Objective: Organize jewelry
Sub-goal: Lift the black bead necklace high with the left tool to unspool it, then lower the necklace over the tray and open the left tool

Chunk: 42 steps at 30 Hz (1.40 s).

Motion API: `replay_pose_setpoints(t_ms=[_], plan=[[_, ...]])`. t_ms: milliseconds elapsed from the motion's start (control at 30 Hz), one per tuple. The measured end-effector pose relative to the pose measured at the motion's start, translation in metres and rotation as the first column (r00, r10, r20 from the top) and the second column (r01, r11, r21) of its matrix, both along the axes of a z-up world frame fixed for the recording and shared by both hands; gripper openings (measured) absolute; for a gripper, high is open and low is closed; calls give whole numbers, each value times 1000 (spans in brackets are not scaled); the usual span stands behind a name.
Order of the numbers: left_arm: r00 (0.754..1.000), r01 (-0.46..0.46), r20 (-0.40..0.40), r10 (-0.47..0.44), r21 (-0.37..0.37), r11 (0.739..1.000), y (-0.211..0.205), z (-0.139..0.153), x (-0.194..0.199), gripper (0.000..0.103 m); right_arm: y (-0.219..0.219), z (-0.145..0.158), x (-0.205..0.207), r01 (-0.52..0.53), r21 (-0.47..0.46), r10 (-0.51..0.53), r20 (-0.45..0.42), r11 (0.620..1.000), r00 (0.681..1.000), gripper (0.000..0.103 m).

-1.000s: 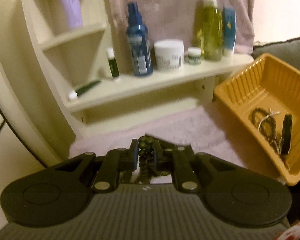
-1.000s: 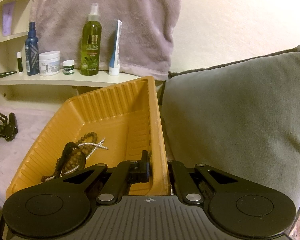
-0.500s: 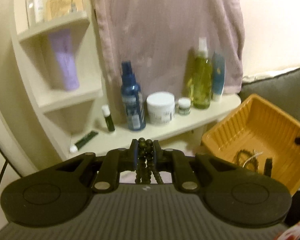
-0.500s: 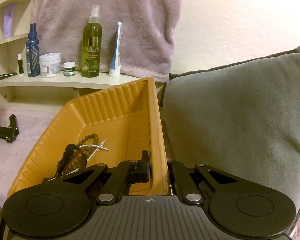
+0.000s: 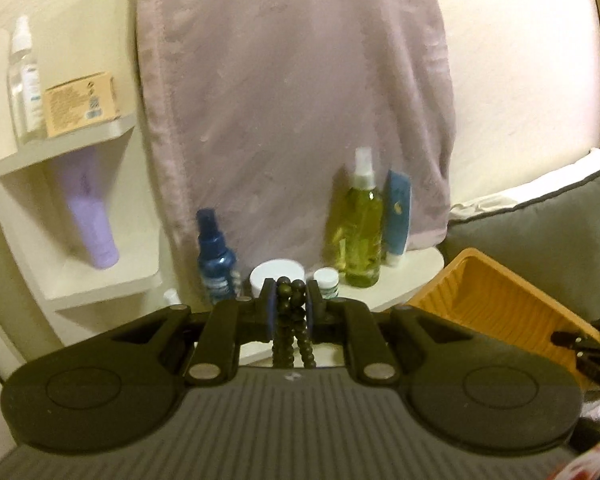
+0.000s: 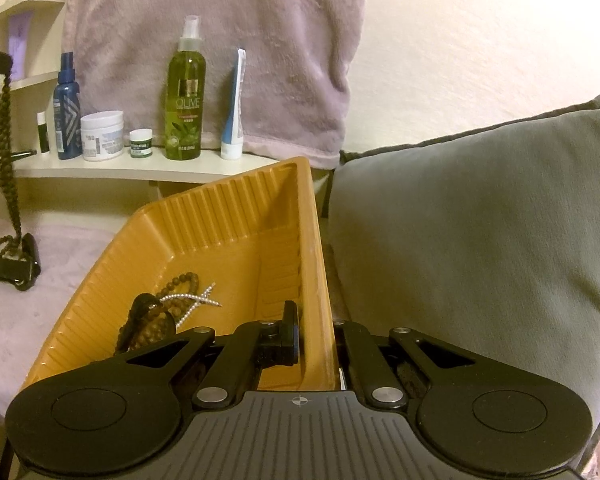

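Against a towel-draped wall with shelves of toiletries, the left claw (image 5: pixel 291 307) pinches a dark bead necklace (image 5: pixel 292 320) so its strands hang free, apparently for transfer, while the right claw (image 6: pixel 315 332) clamps the orange tray (image 6: pixel 204 236) wall, steadying it beside the grey cushion (image 6: pixel 480 240).

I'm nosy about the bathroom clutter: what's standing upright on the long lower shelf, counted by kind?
Spray bottles: 2
Jars: 2
Tall tube: 1
Small capped stick: 1
Total: 6
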<state>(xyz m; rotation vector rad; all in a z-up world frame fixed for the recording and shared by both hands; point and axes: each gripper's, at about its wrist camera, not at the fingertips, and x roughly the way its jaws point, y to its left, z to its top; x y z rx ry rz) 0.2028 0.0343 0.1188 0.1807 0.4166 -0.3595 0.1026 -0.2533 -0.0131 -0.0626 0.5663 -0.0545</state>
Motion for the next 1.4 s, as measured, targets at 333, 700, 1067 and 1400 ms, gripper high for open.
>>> replay_pose_setpoints(t_ms=[333, 700, 1067, 1400], plan=[[997, 72, 30, -71, -28, 997, -26, 23, -2, 13, -1, -1, 1, 1, 5, -1, 4, 1000, 1000, 3], [967, 245, 86, -239, -65, 967, -87, 54, -8, 13, -3, -2, 2, -3, 12, 3, 9, 1000, 1000, 3], [930, 358, -66, -361, -53, 932, -147, 3, -3, 13, -4, -3, 2, -4, 22, 4, 9, 1000, 1000, 4], [898, 353, -266, -351, -45, 935, -153, -72, 15, 13, -3, -3, 2, -5, 20, 5, 8, 1000, 1000, 4]])
